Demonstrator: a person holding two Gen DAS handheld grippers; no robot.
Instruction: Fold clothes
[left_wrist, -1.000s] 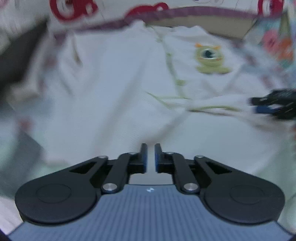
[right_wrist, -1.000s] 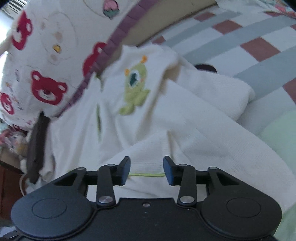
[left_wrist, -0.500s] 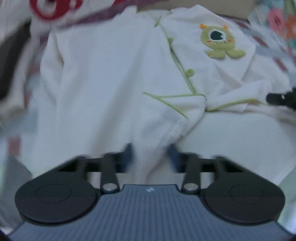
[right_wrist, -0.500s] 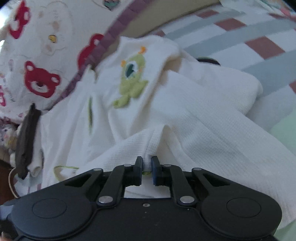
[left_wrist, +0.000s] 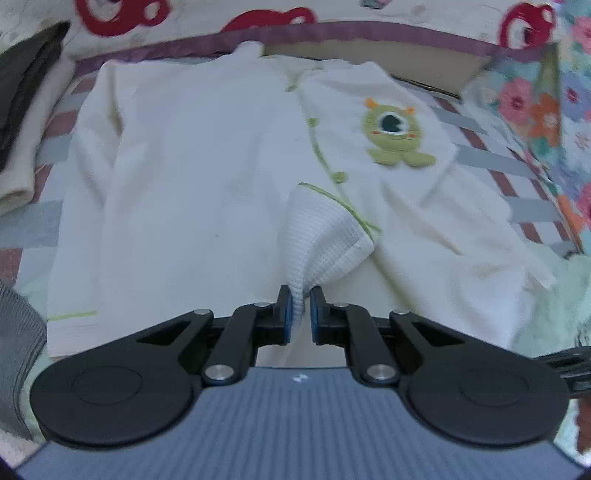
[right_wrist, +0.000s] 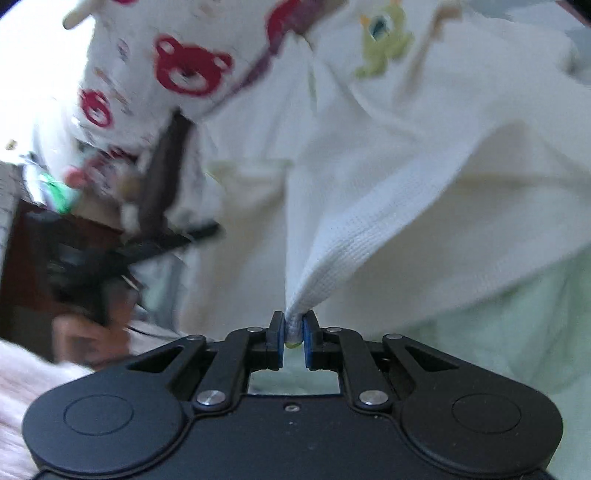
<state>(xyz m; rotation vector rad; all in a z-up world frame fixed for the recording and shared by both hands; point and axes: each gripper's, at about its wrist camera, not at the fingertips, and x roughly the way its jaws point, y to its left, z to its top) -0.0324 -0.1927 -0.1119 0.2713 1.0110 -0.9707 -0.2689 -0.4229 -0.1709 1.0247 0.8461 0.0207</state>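
A cream waffle-knit baby top (left_wrist: 192, 177) with green piping and a green one-eyed monster patch (left_wrist: 393, 133) lies spread on the bed. My left gripper (left_wrist: 298, 314) has its jaws closing on a lifted corner of the hem (left_wrist: 321, 236), which stands up in a cone between the pads. In the right wrist view the same top (right_wrist: 406, 155) rises in a taut fold to my right gripper (right_wrist: 293, 332), which is shut on a bunched, green-edged corner. The monster patch (right_wrist: 384, 40) shows at the top.
A bear-print quilt (left_wrist: 110, 14) lies beyond the top. Dark folded clothes (left_wrist: 26, 85) sit at the left, floral fabric (left_wrist: 546, 103) at the right, on a checked sheet (left_wrist: 498, 162). A pale green blanket (right_wrist: 498, 350) lies near. The other gripper (right_wrist: 110, 266) appears blurred at the left.
The left gripper's jaws stood open half a second ago and now pinch the hem corner. The right gripper, shut on its corner, has drawn the cloth up and swung sideways.
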